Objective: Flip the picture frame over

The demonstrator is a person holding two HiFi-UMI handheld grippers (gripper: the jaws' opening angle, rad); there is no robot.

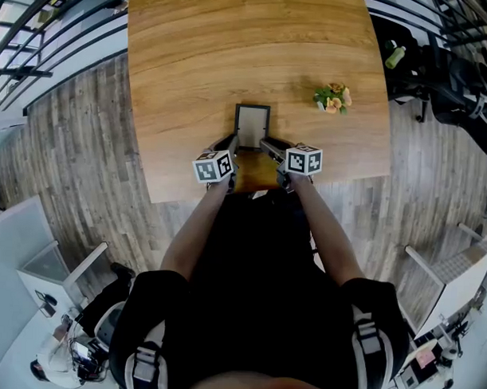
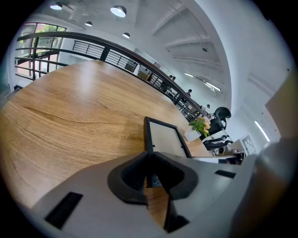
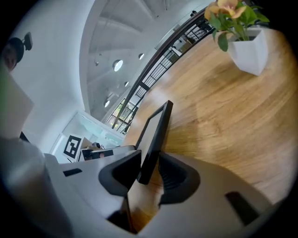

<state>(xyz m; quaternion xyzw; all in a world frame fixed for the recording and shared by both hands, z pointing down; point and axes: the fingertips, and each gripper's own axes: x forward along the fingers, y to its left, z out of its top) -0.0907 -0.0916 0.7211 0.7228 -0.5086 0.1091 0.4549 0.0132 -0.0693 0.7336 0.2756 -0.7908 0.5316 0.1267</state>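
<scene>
A black picture frame (image 1: 251, 126) with a pale panel lies near the front middle of the wooden table (image 1: 232, 54). My left gripper (image 1: 233, 141) is shut on its near left corner; in the left gripper view the pads meet on the frame's (image 2: 165, 137) thin edge at my left gripper (image 2: 149, 160). My right gripper (image 1: 265, 143) is at the near right corner. In the right gripper view the frame's (image 3: 156, 128) dark edge stands between the pads of my right gripper (image 3: 148, 169) and touches both.
A small white pot of orange flowers (image 1: 333, 98) stands on the table to the right of the frame, also in the left gripper view (image 2: 199, 126) and the right gripper view (image 3: 242, 32). The table's front edge runs just behind the grippers.
</scene>
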